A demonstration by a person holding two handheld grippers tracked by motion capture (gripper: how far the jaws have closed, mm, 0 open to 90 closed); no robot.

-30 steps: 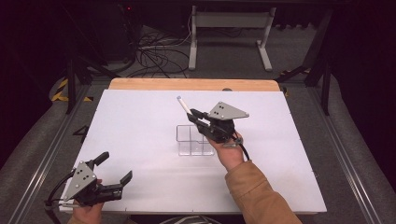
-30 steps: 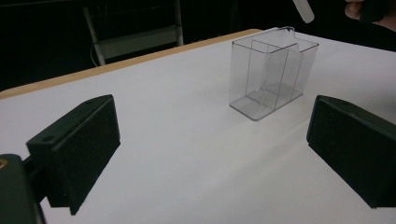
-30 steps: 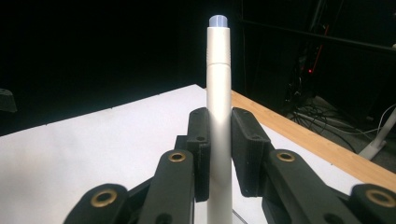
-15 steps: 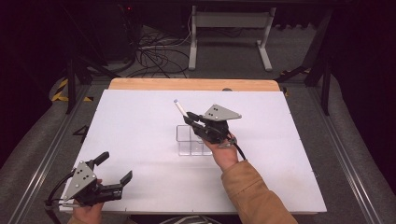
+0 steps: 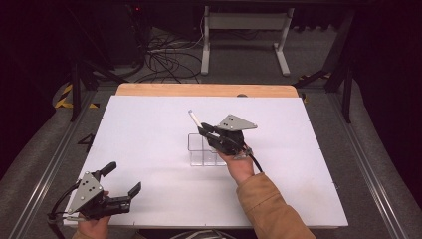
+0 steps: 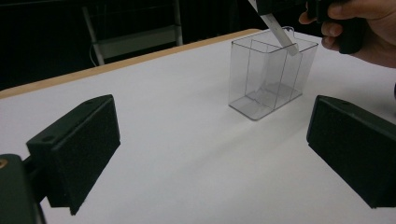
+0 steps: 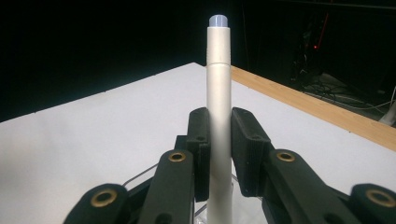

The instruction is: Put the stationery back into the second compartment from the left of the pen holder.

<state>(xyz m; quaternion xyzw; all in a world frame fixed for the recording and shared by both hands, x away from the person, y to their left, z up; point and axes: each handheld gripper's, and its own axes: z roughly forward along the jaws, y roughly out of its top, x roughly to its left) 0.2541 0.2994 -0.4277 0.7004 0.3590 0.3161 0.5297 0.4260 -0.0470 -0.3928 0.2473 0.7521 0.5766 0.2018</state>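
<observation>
1. Your right claw is clamped on a slim white plastic pen with a pale blue cap; it sits at the centre of the high view.
2. The pen's long axis tilts up and away toward the upper left of that frame, its lower end just over the clear plastic divided box.
3. The box lies directly under the right claw on the white desk, so lowering along the pen's axis looks like the coming move.
4. Your left claw rests wide open and empty at lower left, well apart.
</observation>
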